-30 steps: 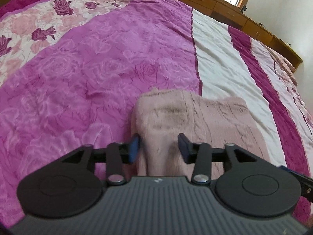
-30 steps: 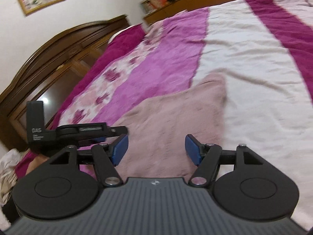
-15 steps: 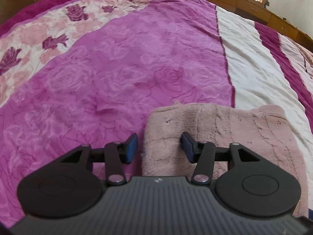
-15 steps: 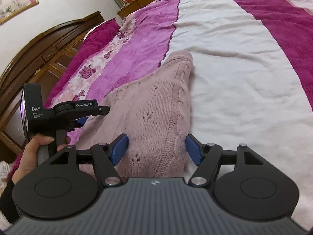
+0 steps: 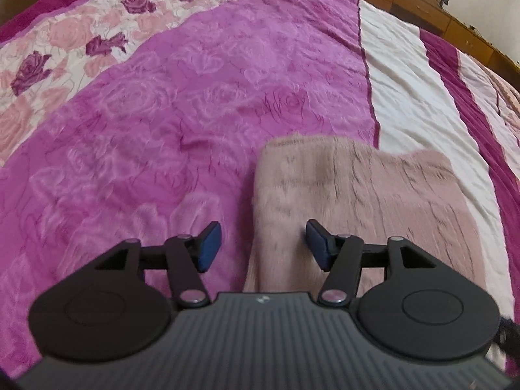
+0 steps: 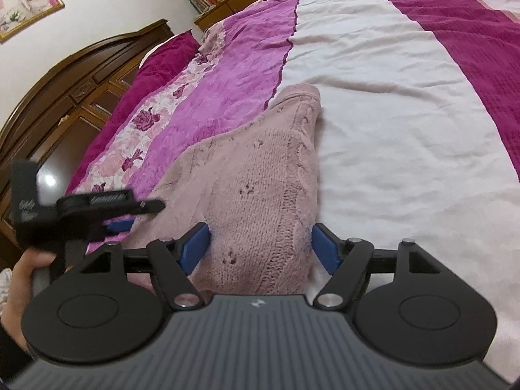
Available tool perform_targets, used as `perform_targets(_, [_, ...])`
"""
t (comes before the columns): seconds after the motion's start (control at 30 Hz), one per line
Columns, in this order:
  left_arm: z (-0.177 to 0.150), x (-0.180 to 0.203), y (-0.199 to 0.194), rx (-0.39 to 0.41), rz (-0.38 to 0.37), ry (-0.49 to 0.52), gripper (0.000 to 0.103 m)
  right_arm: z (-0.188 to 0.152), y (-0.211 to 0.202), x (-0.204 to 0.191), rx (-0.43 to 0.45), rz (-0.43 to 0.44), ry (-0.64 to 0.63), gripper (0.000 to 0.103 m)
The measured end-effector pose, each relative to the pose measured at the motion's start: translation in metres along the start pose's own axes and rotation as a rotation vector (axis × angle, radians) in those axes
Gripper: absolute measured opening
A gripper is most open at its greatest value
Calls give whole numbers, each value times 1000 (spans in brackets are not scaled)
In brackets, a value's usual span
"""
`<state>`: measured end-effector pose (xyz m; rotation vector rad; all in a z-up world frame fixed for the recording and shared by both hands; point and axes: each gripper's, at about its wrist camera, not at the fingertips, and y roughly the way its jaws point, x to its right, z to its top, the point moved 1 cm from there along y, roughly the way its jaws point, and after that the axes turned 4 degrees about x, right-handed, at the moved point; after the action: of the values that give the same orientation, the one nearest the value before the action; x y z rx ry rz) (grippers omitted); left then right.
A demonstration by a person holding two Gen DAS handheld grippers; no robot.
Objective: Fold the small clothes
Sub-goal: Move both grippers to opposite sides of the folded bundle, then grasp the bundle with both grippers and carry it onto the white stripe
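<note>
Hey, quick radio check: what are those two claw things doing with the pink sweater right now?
Left gripper open, astride sweater edge. Right gripper open, straddling the other end. Sweater folded, flat on bedspread. Nothing in the way.

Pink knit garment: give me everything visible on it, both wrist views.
The pink knit garment is dusty-pink wool-like knit with cable ribs and small eyelet holes. It lies folded and flat on the bedspread, across the seam between the magenta and white stripes. The left gripper straddles its left edge and the right gripper its right edge; both are open, and contact cannot be confirmed.
</note>
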<state>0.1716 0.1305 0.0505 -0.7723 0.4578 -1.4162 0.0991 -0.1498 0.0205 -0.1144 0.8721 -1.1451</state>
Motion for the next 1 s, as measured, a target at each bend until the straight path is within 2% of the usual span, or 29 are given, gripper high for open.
perform_targets(0.13, [-12,-3,-16,-37,-19,1,69,2,-3,3,23,-21,26,84])
perform_targets(0.47, [-24,-15,-23,-73,-76,-77,70,9,4,19,-17,14,145,87])
perform_targets(0.6, [-23,-15,-26,-66,-95,-89,71,7,10,24,-42,21,168,88])
perform_targets(0.7, [-23,-12,-27,-57,-135,-59,81,6,14,26,-51,30,184,89])
perform_targets(0.83, [-27,-9,-26,-43,-148,-30,81,6,19,25,-61,39,178,90])
perform_targets(1.0, [-31,-13,-16,-60,-172,-69,81,6,27,25,-83,63,181,90])
